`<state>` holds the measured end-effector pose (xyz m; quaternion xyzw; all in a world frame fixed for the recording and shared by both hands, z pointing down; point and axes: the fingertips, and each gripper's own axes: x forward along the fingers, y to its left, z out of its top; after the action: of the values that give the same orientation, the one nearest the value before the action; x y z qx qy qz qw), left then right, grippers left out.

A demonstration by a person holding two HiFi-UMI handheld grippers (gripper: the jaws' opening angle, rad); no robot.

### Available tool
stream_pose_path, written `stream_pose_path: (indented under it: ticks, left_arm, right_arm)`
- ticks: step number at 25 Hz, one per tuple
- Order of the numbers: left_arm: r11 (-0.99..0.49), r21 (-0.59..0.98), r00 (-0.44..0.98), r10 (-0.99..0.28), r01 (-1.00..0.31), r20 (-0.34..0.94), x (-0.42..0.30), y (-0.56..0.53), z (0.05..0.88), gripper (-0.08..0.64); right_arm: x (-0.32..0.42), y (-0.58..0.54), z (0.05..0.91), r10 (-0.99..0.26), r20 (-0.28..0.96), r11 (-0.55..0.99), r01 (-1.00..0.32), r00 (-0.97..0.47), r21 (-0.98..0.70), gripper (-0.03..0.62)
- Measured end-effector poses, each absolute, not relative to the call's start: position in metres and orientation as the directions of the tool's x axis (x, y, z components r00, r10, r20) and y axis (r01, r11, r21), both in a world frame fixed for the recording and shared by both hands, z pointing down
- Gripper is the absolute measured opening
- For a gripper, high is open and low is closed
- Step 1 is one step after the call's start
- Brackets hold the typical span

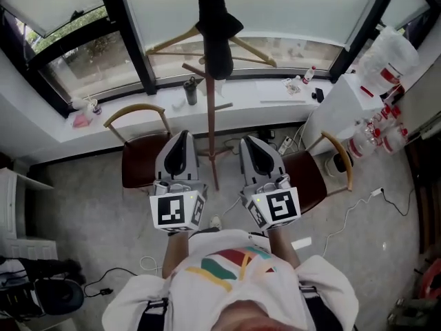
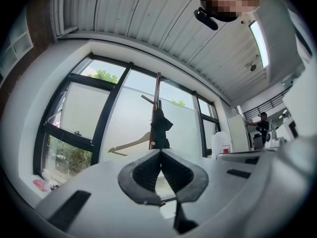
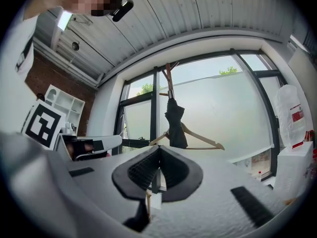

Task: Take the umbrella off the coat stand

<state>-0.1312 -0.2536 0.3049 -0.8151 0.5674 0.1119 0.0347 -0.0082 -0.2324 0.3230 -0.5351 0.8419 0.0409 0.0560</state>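
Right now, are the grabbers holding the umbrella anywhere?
No. The left gripper and right gripper are both shut on nothing. The umbrella hangs on the coat stand, untouched.

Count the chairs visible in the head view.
2. The left chair stands left of the coat stand; the right chair stands right of it. More may be hidden outside the frame.

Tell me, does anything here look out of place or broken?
Nothing looks spilled or broken. The folded black umbrella hangs neatly on the wooden coat stand with a wooden clothes hanger. Only a white cable trailing loose across the grey floor looks untidy.
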Motion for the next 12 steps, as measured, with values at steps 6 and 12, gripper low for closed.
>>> stream_pose_path:
  ticks: [6, 12]
  left_arm:
    - [-0.358, 0.083, 0.336, -0.919, -0.930, -0.208, -0.135, -0.283, 0.303, 0.006]
    - [-0.351, 0.062, 0.333, -0.921, -0.934, -0.203, -0.127, -0.299, 0.290, 0.006]
  right_arm:
    - [-0.016, -0.260, 0.321, -0.902, -0.117, 0.418, -0.909, -0.415, -0.001, 0.000]
    - [-0.021, -0.286, 0.319, -0.888, -0.124, 0.448, -0.894, -0.444, -0.009, 0.000]
